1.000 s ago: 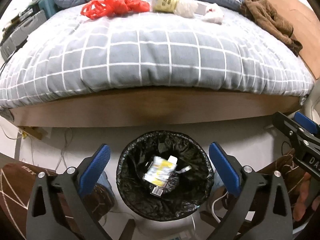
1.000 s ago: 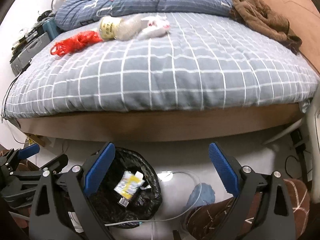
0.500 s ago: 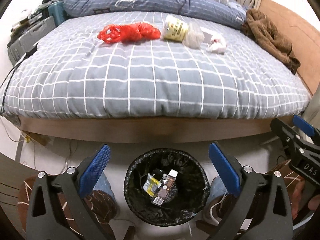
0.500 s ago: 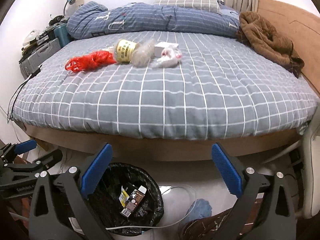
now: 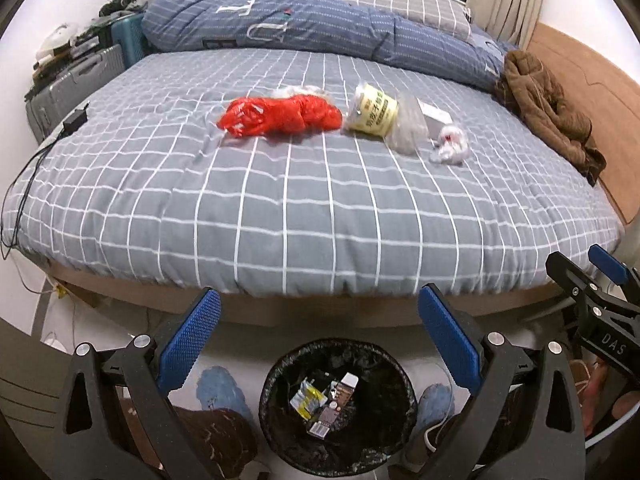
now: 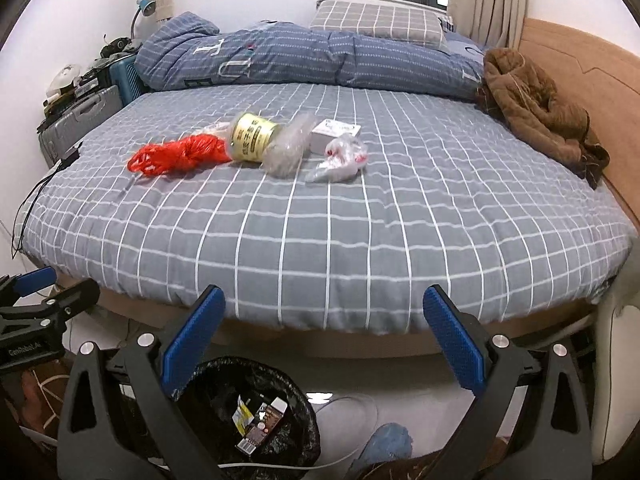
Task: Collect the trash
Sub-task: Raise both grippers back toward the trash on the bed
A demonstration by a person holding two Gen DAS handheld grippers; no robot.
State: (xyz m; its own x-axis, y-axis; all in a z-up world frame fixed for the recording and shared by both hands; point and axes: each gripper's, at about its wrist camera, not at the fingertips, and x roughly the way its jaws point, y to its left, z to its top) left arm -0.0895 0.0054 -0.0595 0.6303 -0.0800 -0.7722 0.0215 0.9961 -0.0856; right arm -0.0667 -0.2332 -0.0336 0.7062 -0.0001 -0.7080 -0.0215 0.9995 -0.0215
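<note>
The bed (image 5: 320,208) with its grey checked cover fills most of both views, and the remaining trash lies on it in one group, toward the far side and well apart from the near edge. On the floor below the near edge stands the bin (image 5: 276,384) with a black liner; some wrappers and a small carton are already inside.

In the group, the red plastic bag (image 5: 280,118) is the biggest piece and lies on the left. Just beside it, on the right, is the yellow jar (image 5: 374,110), lying on its side, with a clear crumpled bag (image 5: 406,130) touching it. Behind that sits a small white box (image 6: 336,130), and nearest to the right is a small crumpled wrapper (image 6: 340,160) with red marks.

The left tool (image 5: 318,348) is open and empty, above the bin. The right tool (image 6: 324,344) is also open and empty, a little to the right of the bin.

I judge the step in hand is to reach over the bed for the next piece. To do it well, each tool should take the piece on its own side: the left one the red bag, the right one the small wrapper. The soft bags are best pinched at a thick fold, so that the cover is not caught with them. The jar is round and may roll, so the fingers should close across its body, not on the clear bag beside it.
</note>
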